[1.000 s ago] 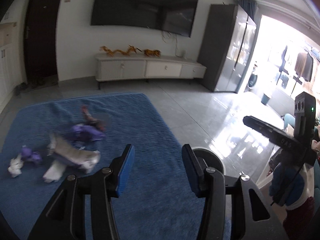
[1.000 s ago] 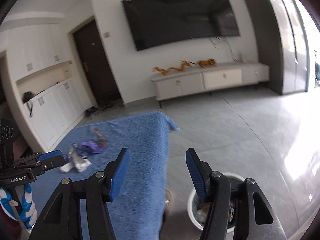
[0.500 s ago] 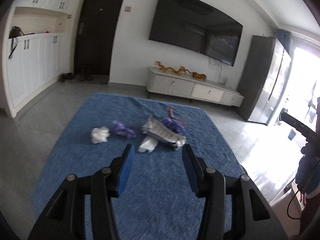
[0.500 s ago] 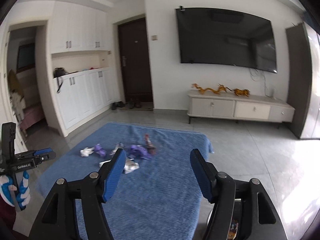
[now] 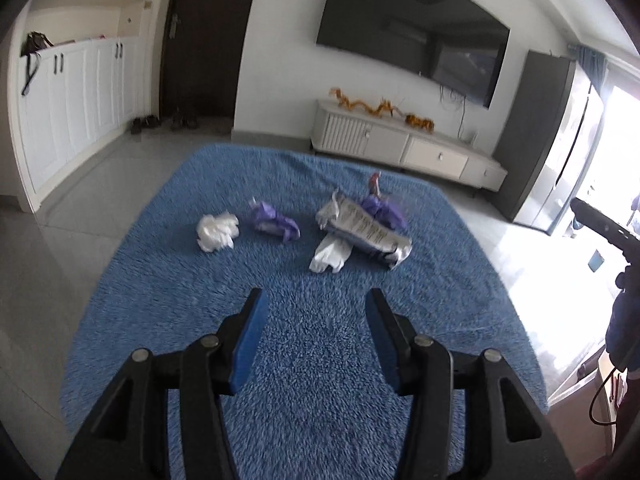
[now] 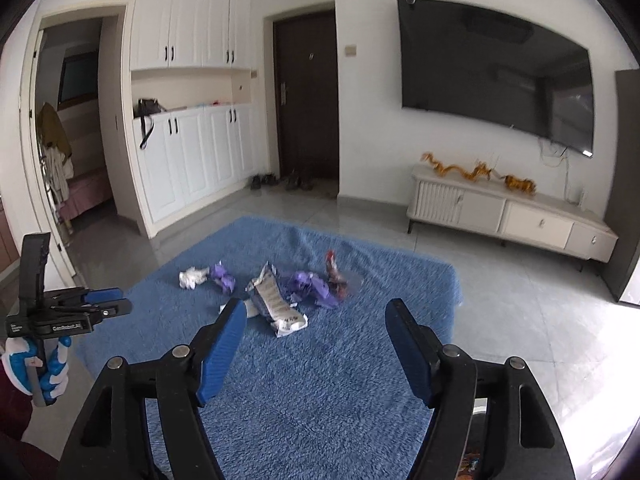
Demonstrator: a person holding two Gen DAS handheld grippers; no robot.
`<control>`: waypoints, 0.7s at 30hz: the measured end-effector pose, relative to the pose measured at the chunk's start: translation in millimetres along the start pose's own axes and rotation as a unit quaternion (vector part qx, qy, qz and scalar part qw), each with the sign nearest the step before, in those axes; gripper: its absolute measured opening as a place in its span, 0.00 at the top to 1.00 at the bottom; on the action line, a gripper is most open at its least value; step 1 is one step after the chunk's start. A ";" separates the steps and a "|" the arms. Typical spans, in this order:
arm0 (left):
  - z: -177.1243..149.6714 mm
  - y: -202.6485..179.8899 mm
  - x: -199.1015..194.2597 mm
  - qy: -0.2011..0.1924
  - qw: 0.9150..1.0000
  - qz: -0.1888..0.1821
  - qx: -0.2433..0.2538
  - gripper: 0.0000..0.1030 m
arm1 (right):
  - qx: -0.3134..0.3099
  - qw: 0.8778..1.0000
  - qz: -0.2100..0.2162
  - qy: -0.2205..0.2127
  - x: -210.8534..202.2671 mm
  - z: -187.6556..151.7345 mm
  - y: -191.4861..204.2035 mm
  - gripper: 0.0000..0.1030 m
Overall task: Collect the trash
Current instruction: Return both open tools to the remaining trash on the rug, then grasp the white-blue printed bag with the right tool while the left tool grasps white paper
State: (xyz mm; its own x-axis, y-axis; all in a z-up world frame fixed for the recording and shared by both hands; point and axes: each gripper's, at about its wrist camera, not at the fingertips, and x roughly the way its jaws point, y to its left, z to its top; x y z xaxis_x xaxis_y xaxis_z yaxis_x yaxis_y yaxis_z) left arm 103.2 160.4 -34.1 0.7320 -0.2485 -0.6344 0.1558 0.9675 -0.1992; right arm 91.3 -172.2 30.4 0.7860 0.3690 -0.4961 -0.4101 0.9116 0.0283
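Both tongs hang over the near end of the blue rug (image 5: 320,360), aimed at the trash at twelve o'clock. The left tongs (image 5: 316,320) stand apart and empty. The right tongs (image 6: 316,332) are opening, nothing between them, likely readying for the crumpled wrapper (image 6: 276,300), while a white tissue wad (image 5: 216,232) lies at eleven.

Right wrist view: bin (image 6: 474,454) at six o'clock, almost wholly hidden behind the right gripper's (image 6: 316,338) arms and cut by the lower edge; contents unreadable. White tissue (image 6: 251,309) partly masked by that gripper's fingertip (image 6: 228,320). Red wrapper (image 6: 334,270) smeared, print illegible. Left wrist view: gloved hand (image 5: 624,328) at three o'clock, cut by the frame edge.
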 end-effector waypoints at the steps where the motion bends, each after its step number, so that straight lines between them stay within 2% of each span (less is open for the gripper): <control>1: 0.3 0.6 9.5 0.008 1.000 -0.001 0.002 0.52 | -0.001 1.000 0.006 0.011 13.4 -0.8 -0.7 0.32; 8: 8.1 0.7 77.0 0.060 0.997 -0.032 0.021 0.52 | -0.019 0.996 0.044 0.076 98.4 -2.5 6.7 0.32; 15: 25.0 -8.0 132.9 0.091 0.992 -0.058 0.067 0.52 | -0.063 0.984 0.080 0.146 184.4 -11.2 23.4 0.32; 21: 32.8 -16.2 167.4 0.113 0.985 -0.074 0.112 0.53 | -0.109 0.972 0.092 0.186 228.6 -20.0 32.0 0.32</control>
State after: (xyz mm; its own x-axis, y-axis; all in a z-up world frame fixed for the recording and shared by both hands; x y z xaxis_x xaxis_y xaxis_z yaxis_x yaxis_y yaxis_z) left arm 245.0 104.6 -112.6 0.5284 -0.3663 -0.7659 0.4101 0.9000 -0.1475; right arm 248.7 -62.3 -99.4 0.4842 0.3941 -0.7812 -0.6483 0.7611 -0.0178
